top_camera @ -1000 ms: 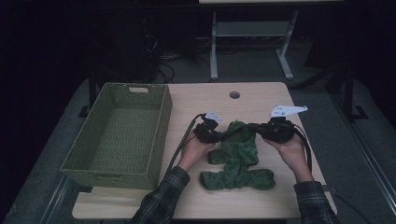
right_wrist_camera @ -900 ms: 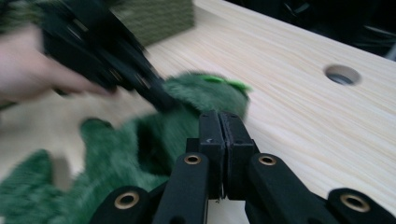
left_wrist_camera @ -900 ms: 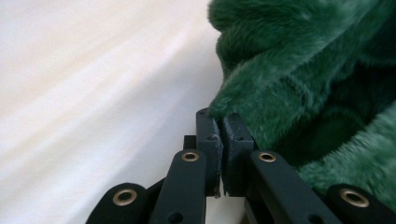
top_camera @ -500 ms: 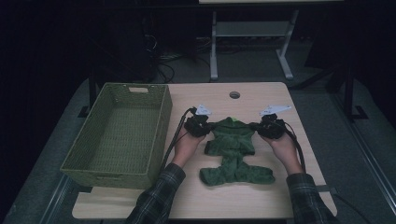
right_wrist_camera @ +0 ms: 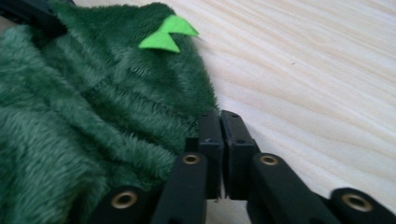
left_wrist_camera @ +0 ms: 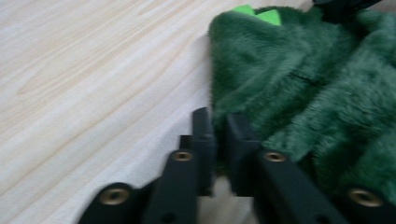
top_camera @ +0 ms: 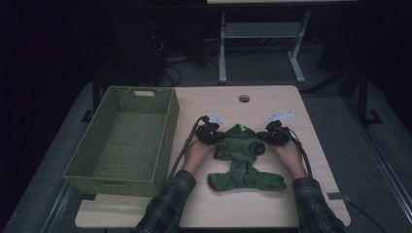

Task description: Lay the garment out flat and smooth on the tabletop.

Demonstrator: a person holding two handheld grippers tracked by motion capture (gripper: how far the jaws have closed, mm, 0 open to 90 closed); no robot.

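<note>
A dark green fleecy garment (top_camera: 241, 158) with bright green felt spikes (right_wrist_camera: 167, 33) lies spread on the pale wooden table (top_camera: 272, 102), to the right of the woven green basket (top_camera: 124, 138) and well apart from it. In the high view its upper part sits between the two hands and its lower part fans out toward the person, but the dim light swallows its folds and exact cut, so what sort of garment it is cannot be told. The left gripper (top_camera: 212, 132) rests at the garment's left upper edge. In the left gripper view its jaws have just been opening, with a narrow gap between them; fleece lies against the right jaw, and whether any cloth remains in the gap is hard to make out. The right gripper (top_camera: 273, 134) rests at the right upper edge. In the right gripper view its jaws stand almost together, with only a thin slit between them, at the very rim of the fleece; whether they pinch any of it cannot be told. Both jaw pairs are cut off at the bottom of their views. Plaid sleeves (top_camera: 165, 206) enter from the bottom.
</note>
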